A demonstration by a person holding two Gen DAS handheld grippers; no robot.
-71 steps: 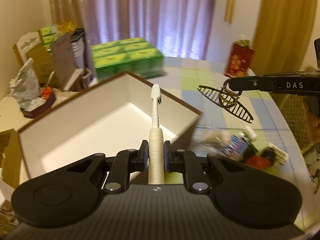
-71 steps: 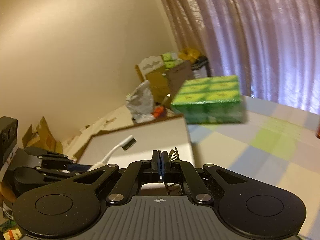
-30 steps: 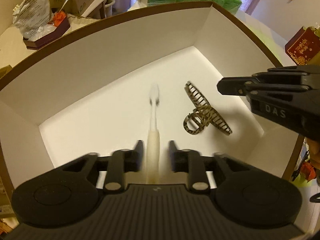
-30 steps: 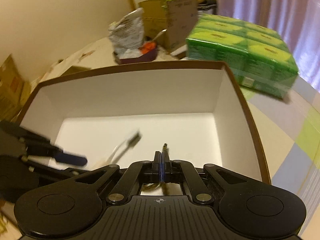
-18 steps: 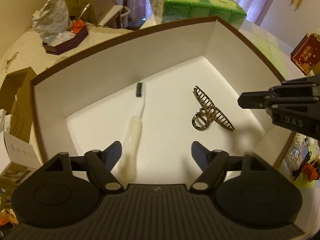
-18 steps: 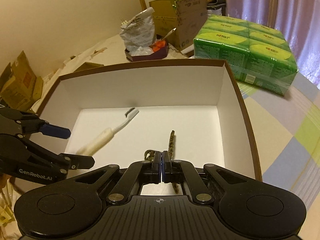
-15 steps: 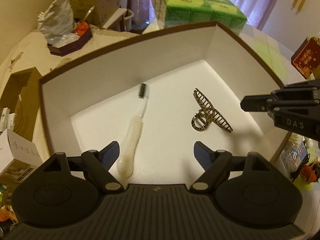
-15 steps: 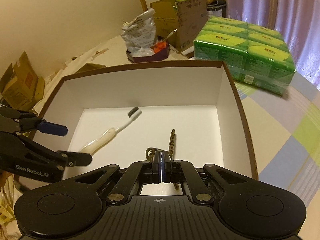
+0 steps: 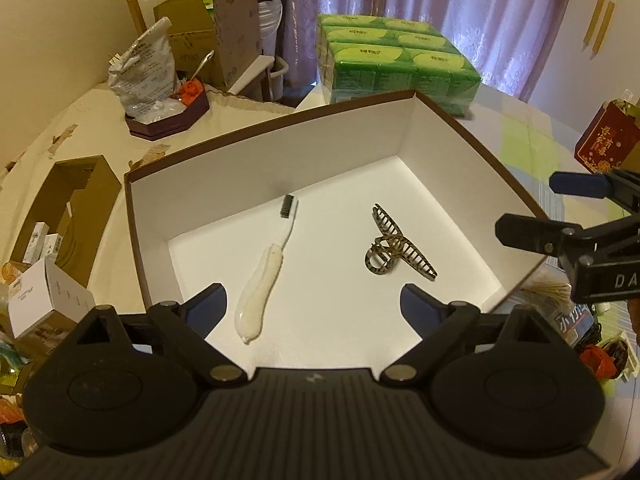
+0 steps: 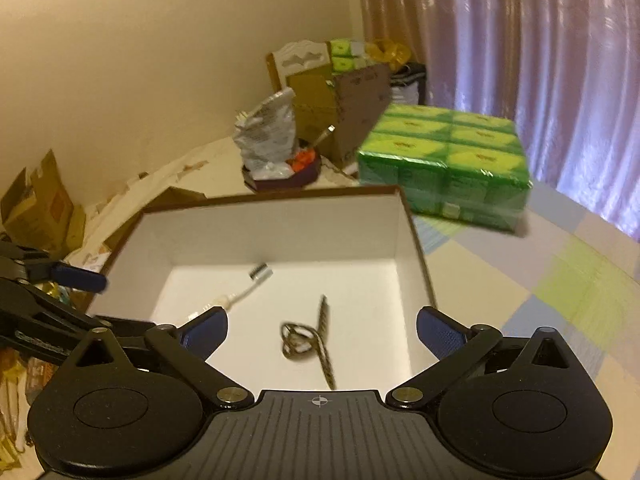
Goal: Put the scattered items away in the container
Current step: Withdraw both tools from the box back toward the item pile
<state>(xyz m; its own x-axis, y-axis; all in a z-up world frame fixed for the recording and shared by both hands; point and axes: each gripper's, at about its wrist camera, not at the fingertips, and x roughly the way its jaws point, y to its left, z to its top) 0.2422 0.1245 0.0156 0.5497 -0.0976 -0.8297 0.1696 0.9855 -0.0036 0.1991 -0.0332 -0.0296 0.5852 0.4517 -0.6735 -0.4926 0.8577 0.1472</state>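
A white box with a brown rim [image 9: 256, 134] [image 10: 272, 199] stands in front of both grippers. On its floor lie a white toothbrush [image 9: 264, 276] [image 10: 240, 294] at the left and a brown patterned hair claw [image 9: 394, 246] [image 10: 312, 338] at the right. My left gripper [image 9: 314, 306] is open above the box's near edge, holding nothing. My right gripper [image 10: 322, 330] is open too, empty, above the hair claw; in the left wrist view the right gripper [image 9: 568, 208] reaches in over the box's right rim.
A green pack of tissue boxes [image 9: 396, 56] [image 10: 444, 164] stands behind the box. A dark tray with a foil bag [image 9: 160, 92] sits at the far left, with cardboard boxes [image 9: 60, 208] around it. Small packets [image 9: 592, 340] lie on the chequered cloth at the right.
Both grippers came over the box; the left one opened and dropped the toothbrush, the right one opened and left the hair claw on the floor. Both have since lifted back.
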